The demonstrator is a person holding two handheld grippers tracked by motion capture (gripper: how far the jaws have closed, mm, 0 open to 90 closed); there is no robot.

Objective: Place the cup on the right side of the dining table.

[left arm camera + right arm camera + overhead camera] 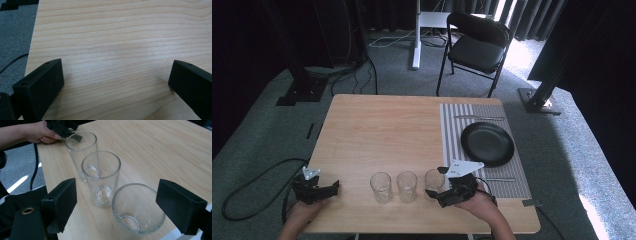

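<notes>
My right gripper [113, 205] stands released, jaws wide to either side of the nearest glass [137, 210], not pressing it. That glass sits at the right end of a row of three near the tabletop [382, 130] front edge, just beside the striped mat [452, 125]. I judge the step a grasp: centre the jaws at mid-height, then close gently without nudging the middle glass [101, 177]. My left gripper [115, 82] rests released over bare wood. I read no writing anywhere.
</notes>
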